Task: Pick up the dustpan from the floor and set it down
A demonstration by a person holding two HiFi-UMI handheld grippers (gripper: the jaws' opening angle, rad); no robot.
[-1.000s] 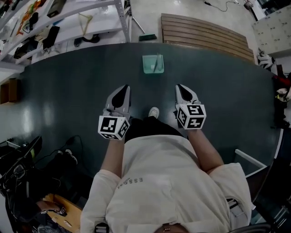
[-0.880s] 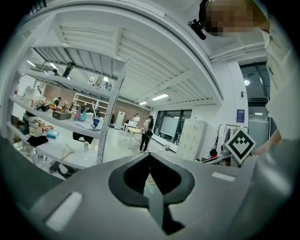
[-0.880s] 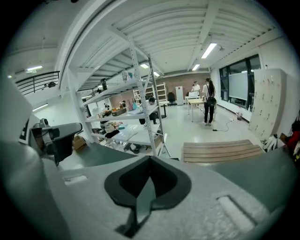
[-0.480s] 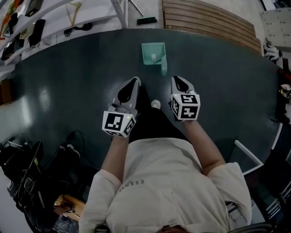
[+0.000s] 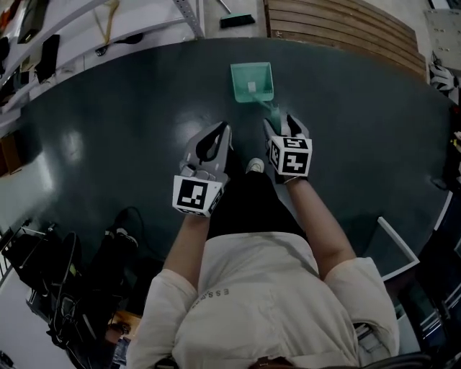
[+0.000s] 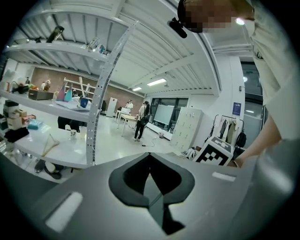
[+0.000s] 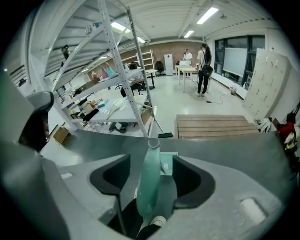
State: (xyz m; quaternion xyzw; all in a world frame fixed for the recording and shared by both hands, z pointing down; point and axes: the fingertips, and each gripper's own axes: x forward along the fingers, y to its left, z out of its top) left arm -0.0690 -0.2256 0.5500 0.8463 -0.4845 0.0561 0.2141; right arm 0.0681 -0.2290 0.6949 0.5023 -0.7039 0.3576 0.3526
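A teal dustpan lies on the dark floor mat ahead of the person's feet, its handle pointing back toward them. My right gripper reaches down over the handle's end. In the right gripper view the handle stands between the two jaws of the right gripper, which are opening, and the pads stay clear of it on both sides. My left gripper hovers beside it to the left, apart from the dustpan. The left gripper has its jaws met at the tip, with nothing in them.
A slatted wooden platform lies beyond the mat at the back right. A metal shelving rack stands at the back left, with a dark brush on the floor near it. Cables and gear crowd the near left. A white frame lies at the right.
Both grippers moved forward and down toward the dustpan. The right gripper, earlier short of the handle, now has its jaws around the handle's end.
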